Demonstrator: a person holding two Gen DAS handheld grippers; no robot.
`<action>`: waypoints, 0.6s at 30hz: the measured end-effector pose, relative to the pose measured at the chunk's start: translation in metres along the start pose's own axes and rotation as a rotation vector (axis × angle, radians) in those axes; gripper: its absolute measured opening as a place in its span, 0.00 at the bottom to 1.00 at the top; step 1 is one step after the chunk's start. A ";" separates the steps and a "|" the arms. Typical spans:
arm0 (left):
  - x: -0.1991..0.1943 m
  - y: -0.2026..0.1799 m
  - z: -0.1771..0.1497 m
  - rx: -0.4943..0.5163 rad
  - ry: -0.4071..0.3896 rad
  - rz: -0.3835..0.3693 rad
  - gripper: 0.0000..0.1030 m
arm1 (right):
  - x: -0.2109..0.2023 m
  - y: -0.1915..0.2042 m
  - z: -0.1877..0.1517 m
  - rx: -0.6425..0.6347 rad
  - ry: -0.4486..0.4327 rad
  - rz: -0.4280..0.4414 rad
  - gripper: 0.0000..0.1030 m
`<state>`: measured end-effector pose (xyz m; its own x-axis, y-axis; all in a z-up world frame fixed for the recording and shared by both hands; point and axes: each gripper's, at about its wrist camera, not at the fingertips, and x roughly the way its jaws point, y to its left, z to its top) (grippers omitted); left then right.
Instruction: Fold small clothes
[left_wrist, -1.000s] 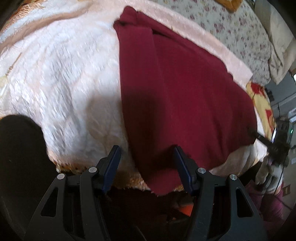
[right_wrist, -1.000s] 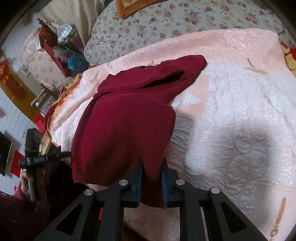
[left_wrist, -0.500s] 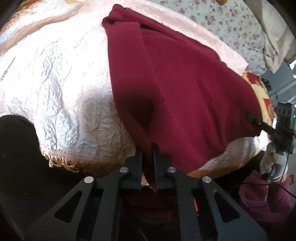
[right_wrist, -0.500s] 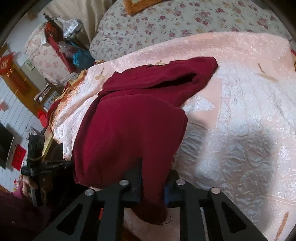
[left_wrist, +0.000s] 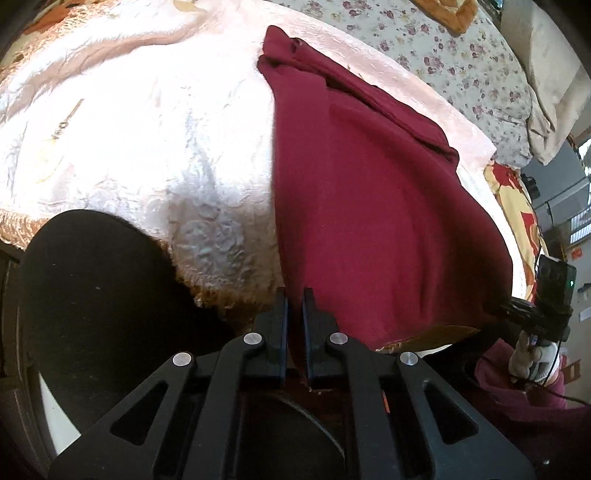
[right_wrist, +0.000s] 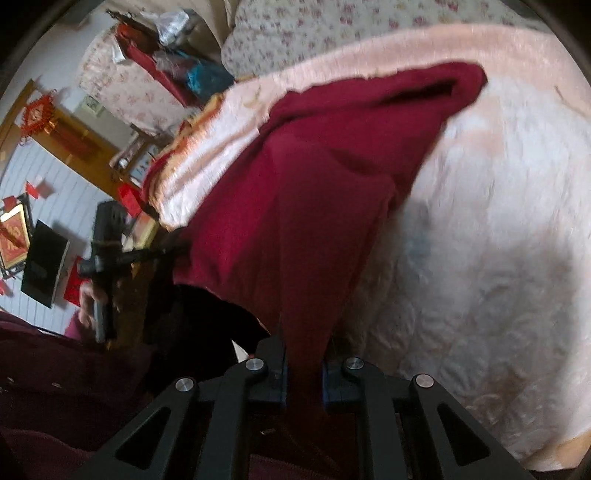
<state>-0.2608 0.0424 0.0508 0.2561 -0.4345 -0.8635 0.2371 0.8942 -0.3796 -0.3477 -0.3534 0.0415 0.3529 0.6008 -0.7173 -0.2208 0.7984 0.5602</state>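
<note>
Fold barely begun: left claw (left_wrist: 294, 295) pinches one near corner of the dark-red garment (left_wrist: 369, 206), which lies spread w/ its hem at the bed's near edge; right claw (right_wrist: 303, 354) pinches the other corner. Remaining: carry corners across, flatten. Person's dark knee (left_wrist: 99, 295) crowds the bed's (left_wrist: 129, 147) near-left edge; nothing else obstructs.

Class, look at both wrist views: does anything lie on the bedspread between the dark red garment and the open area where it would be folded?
Nothing visible does. The dark red garment is already pinched in both tools, left tool and right tool, and the pale quilted bedspread beside it shows no objects.
</note>
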 end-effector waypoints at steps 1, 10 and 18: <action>0.001 -0.003 0.001 0.009 0.004 0.004 0.05 | 0.002 -0.002 0.001 0.008 0.003 -0.001 0.11; 0.019 -0.009 0.003 0.017 0.045 0.070 0.47 | 0.008 -0.008 0.008 0.037 -0.013 -0.017 0.14; 0.029 -0.016 0.005 0.042 0.061 0.110 0.47 | 0.011 -0.008 0.010 0.037 -0.002 -0.026 0.29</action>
<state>-0.2522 0.0150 0.0330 0.2258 -0.3253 -0.9182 0.2504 0.9303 -0.2680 -0.3327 -0.3542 0.0336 0.3603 0.5797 -0.7309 -0.1777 0.8118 0.5562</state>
